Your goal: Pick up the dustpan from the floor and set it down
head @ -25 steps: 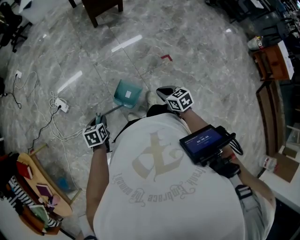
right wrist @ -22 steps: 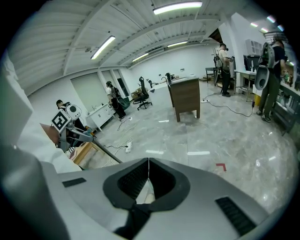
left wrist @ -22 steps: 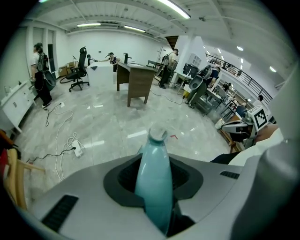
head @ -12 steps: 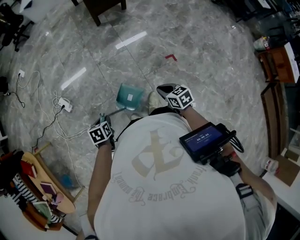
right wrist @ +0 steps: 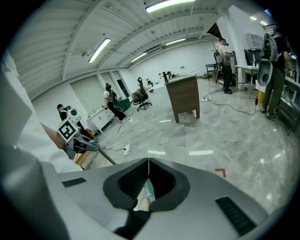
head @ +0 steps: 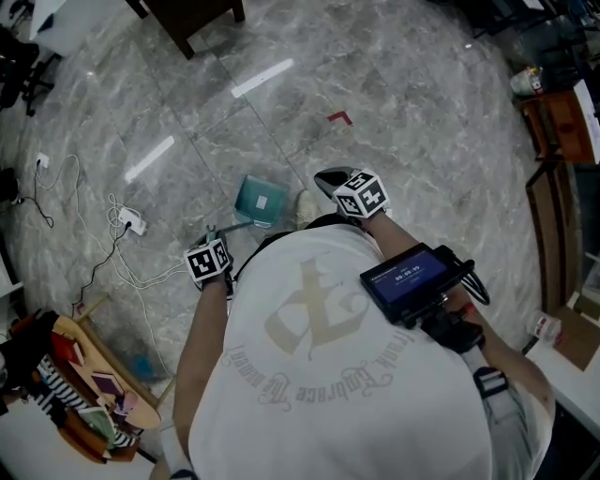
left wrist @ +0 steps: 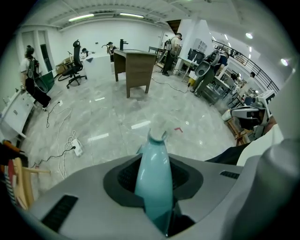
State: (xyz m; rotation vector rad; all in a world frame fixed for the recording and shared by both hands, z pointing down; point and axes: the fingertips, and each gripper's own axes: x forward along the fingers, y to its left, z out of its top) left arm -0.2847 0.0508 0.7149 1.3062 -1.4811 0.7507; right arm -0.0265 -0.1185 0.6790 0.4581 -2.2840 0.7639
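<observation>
The teal dustpan hangs low over the marble floor just ahead of the person's shoe; whether it touches the floor I cannot tell. Its thin handle runs back to my left gripper, which is shut on it. In the left gripper view the teal handle sits clamped between the jaws of the left gripper, with the pan blurred beyond. My right gripper is to the right of the dustpan, apart from it. In its own view the right gripper has its jaws together with nothing held.
White cables and a power strip lie on the floor to the left. A wooden rack with clothes stands at the lower left, a dark desk at the top, and wooden furniture at the right. A red tape mark lies ahead.
My left gripper has moved right and lower with the dustpan, which now sits a little nearer the person's feet. The right gripper has hardly shifted in the picture.
</observation>
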